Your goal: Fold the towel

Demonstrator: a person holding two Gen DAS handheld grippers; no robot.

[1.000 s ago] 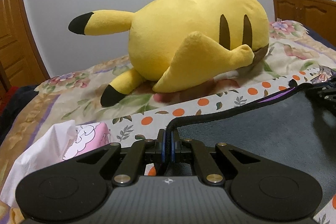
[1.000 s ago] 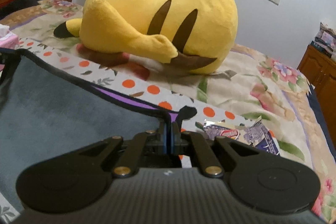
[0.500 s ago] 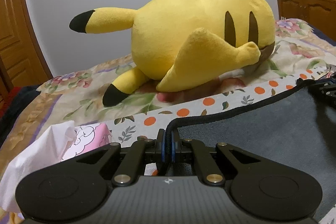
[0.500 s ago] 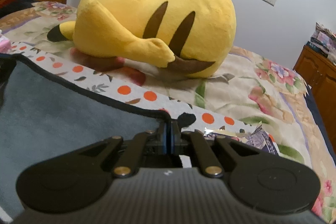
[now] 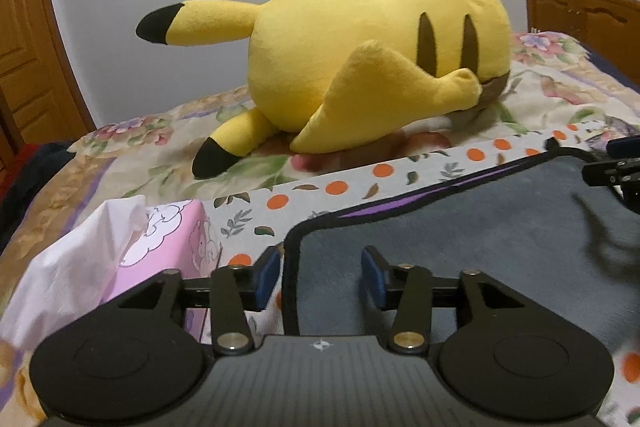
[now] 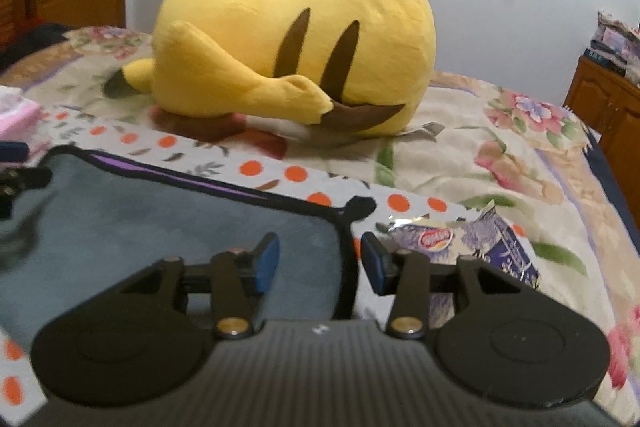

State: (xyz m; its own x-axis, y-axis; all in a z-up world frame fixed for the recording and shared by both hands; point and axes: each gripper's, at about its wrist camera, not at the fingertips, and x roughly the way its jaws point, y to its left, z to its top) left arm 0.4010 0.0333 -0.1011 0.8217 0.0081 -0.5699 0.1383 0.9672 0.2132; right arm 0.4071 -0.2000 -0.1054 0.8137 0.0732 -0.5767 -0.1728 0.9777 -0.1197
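The grey towel (image 5: 480,227) with black trim and a purple underside lies folded on the bed, over a white cloth with orange dots (image 5: 336,187). My left gripper (image 5: 320,273) is open; the towel's far left corner lies between its blue pads, untouched. My right gripper (image 6: 318,261) is open over the towel's (image 6: 180,219) far right corner, whose black edge runs between the pads. The right gripper's tips show at the right edge of the left wrist view (image 5: 616,167).
A large yellow plush toy (image 5: 360,67) lies beyond the towel. A pink tissue box (image 5: 160,247) sits by the left gripper. A crumpled snack wrapper (image 6: 472,243) lies by the right gripper. A wooden cabinet (image 5: 584,15) stands at the right and a door (image 5: 24,47) at the left.
Both grippers have opened and let go of the towel's corners. The towel's folded edge now lies flat on the bed.
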